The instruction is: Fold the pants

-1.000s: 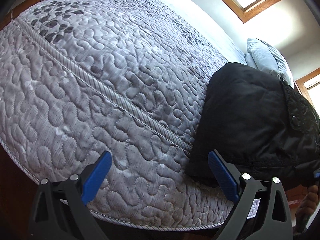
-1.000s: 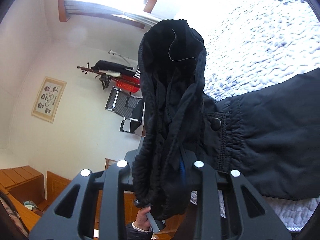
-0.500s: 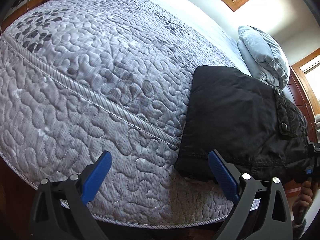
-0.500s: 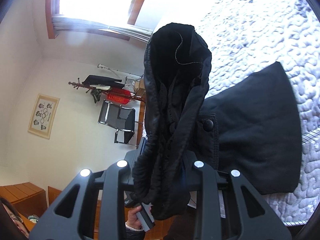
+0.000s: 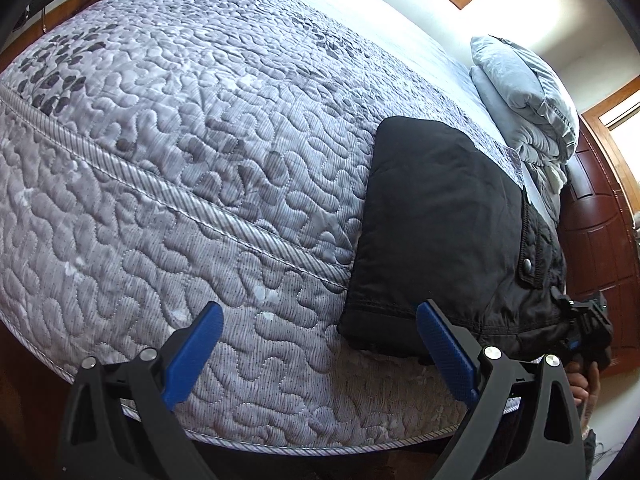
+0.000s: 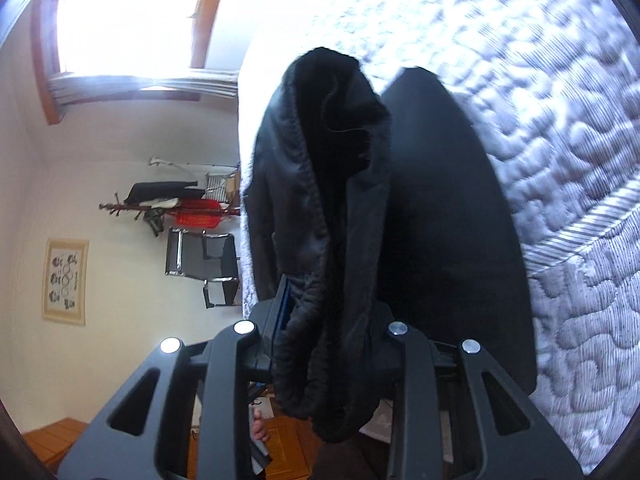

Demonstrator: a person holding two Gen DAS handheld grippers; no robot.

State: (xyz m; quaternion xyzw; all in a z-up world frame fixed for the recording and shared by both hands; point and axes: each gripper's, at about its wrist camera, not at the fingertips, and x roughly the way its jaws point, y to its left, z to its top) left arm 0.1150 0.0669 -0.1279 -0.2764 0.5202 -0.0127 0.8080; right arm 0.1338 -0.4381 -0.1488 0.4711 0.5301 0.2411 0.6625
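Two grippers are in use. The right gripper (image 6: 320, 332) is clamped on a gathered bunch of the black pants (image 5: 440, 216) at their waist end, which is held at the near edge of the bed (image 5: 180, 160). The remainder of the garment is laid flat across the quilted cover, close to the bed's near right corner, below the pillows (image 5: 520, 92). The left gripper (image 5: 320, 344) is held over that near edge with its jaws wide apart and nothing between them; the pants' outer fold lies just beside its right finger. A fold is judged to be in progress, with the waist end yet to be laid. Next, the held end should be set down squarely on the flat part and released.
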